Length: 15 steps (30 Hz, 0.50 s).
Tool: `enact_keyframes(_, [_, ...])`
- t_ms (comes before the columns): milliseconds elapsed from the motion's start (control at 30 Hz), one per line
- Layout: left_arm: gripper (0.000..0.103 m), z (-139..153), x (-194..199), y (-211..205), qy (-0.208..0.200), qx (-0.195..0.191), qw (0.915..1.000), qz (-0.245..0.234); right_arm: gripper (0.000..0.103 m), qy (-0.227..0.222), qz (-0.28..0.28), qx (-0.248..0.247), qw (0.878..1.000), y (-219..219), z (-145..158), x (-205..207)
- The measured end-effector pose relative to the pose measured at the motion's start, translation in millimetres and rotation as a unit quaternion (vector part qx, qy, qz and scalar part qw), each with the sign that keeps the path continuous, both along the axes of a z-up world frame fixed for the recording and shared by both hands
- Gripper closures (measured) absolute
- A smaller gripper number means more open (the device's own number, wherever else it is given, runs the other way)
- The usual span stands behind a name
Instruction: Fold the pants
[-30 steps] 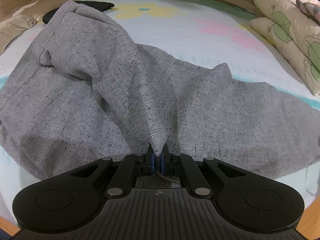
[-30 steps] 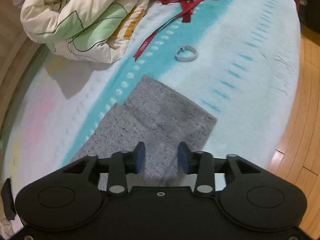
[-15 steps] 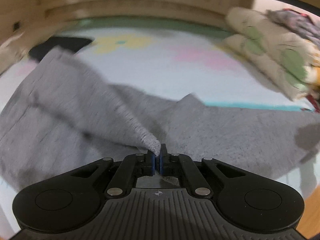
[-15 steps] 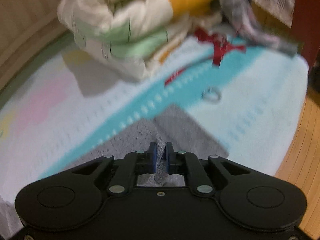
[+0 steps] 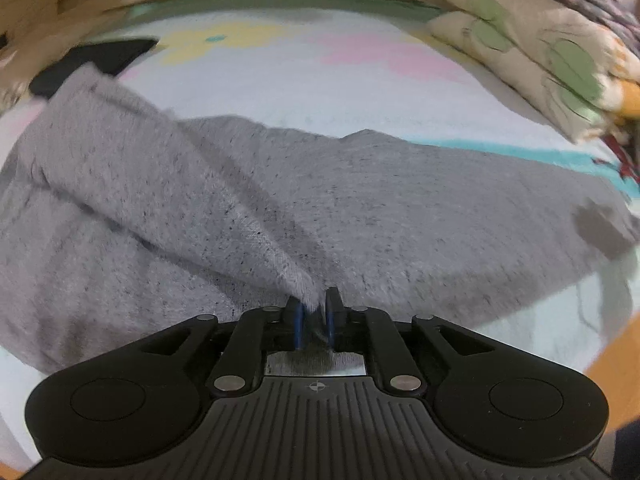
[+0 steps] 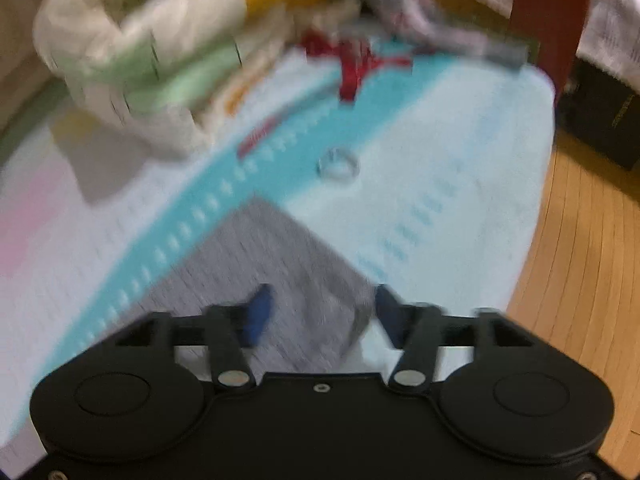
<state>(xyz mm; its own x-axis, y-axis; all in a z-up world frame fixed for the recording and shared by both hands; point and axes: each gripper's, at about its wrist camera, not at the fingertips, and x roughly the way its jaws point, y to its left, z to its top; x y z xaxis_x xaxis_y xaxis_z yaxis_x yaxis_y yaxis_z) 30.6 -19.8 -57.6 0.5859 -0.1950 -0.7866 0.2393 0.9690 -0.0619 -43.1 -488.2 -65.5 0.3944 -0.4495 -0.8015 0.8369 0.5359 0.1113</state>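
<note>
On bed [image 5: 280, 92]: one pants [image 5: 400, 208], two tongs.

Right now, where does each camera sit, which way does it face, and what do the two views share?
Left wrist: on the left gripper, angled down across the bed; its jaws are opening, a fold of the grey pants between them.
Right wrist: on the right gripper, angled down at the bed's corner and wooden floor; jaws opening over the pant leg's end, pads clear of the cloth.
Shared: pants, bed, the folded quilt. No hand shows in either.
</note>
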Motion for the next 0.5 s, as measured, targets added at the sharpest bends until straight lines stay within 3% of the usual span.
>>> enact_keyframes(133, [0.089,13,-14,12,-0.026,0.004,0.9995,-0.018,0.036,-0.022,0.039,-0.045,0.998,31,25,9])
enact_keyframes(267, [0.089,27,-5,48,-0.033,0.001,0.9989,0.035,0.036,-0.059,0.135,-0.013,0.989,77,33,35])
enact_keyframes(367, [0.089,36,10,82,-0.03,0.002,0.9961,0.083,0.036,-0.067,0.215,0.008,0.974,122,31,63])
enact_keyframes(500, [0.089,37,50,119,-0.015,0.046,0.9917,0.119,0.036,-0.067,0.328,0.012,0.942,195,29,93])
